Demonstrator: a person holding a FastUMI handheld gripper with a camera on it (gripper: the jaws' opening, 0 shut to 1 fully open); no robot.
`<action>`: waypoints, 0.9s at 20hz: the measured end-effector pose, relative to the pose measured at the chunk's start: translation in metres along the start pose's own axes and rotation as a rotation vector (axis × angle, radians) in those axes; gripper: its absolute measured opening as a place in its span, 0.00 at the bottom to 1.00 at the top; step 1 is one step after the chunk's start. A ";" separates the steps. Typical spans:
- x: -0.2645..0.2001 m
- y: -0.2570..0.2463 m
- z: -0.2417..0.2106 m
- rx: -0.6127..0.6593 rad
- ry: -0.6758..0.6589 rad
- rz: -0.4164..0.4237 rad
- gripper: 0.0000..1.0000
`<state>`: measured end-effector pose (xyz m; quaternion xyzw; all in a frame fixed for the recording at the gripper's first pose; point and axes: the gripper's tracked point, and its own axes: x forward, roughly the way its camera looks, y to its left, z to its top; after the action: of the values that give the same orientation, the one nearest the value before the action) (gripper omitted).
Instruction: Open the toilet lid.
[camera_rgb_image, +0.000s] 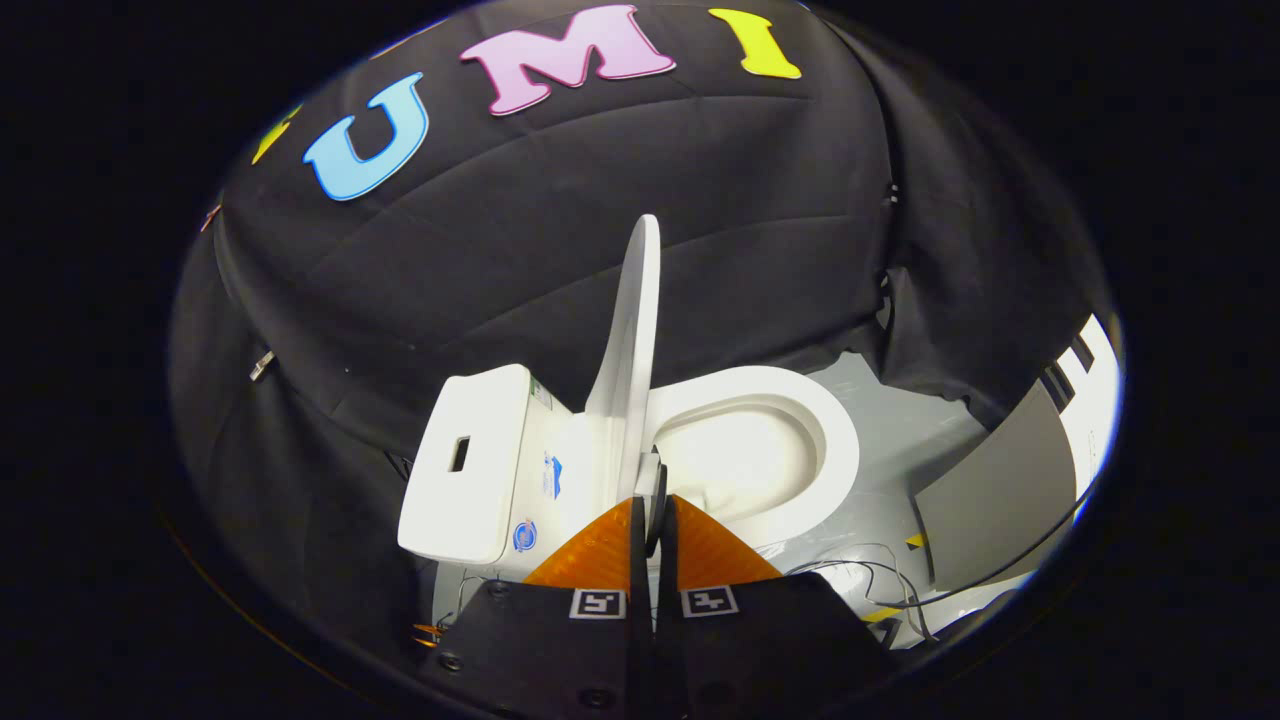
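We have the toilet lid (628, 350) standing nearly upright, seen edge-on, rising straight ahead of the gripper (652, 515) and leaning a little toward the tank (470, 460). Its long axis runs from the hinge end low down, just ahead of the fingertips, up toward the black cloth wall (560, 250). The jaws are drawn almost together, and the lower rim of the lid, or a small fitting on it, seems to sit in the narrow gap between the orange fingers (600, 550); we cannot tell for certain whether both pads press on it.

The open seat and bowl (760, 450) lie to the right of the lid, the tank to its left, so the lid divides them. We judge the lift to be nearly complete: what remains turns on pushing the lid a little further toward the tank until it rests there, then letting go.

Small blue stickers (525, 535) show on the tank's side, too small to read. Square black-and-white markers (597, 603) sit on the gripper body. Loose cables (860, 580) trail on the floor beyond the bowl.
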<state>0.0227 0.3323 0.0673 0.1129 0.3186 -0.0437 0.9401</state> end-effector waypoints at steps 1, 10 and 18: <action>-0.002 0.010 0.000 -0.010 -0.003 -0.002 0.06; 0.004 0.084 -0.015 -0.093 0.001 -0.067 0.08; 0.014 0.118 -0.027 -0.080 0.006 -0.132 0.07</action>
<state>0.0361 0.4532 0.0593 0.0540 0.3298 -0.0922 0.9380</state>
